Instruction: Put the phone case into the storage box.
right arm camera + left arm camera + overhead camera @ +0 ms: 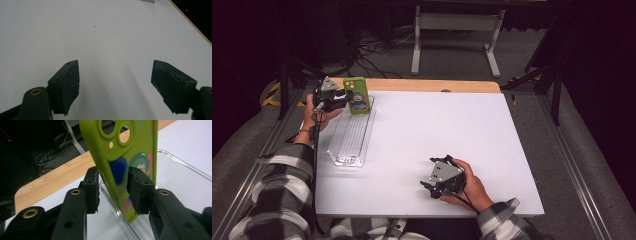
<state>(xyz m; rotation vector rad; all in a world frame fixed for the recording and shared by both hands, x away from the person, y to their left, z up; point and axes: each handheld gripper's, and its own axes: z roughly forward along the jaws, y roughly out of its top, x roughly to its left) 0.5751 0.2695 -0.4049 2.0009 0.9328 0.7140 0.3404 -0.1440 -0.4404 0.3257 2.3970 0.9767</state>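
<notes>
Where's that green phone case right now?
In the high view, the green phone case stands upright at the far left of the white table, at the far end of the clear tray. The left gripper is clamped on it.

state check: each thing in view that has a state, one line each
green phone case: upright, lower end in the tray, clamped between the left gripper's jaws
clear tray: lying flat on the table's left side, nothing in it but the case
left gripper: shut on the phone case
right gripper: jaws apart, nothing between them, low over bare white table
</notes>
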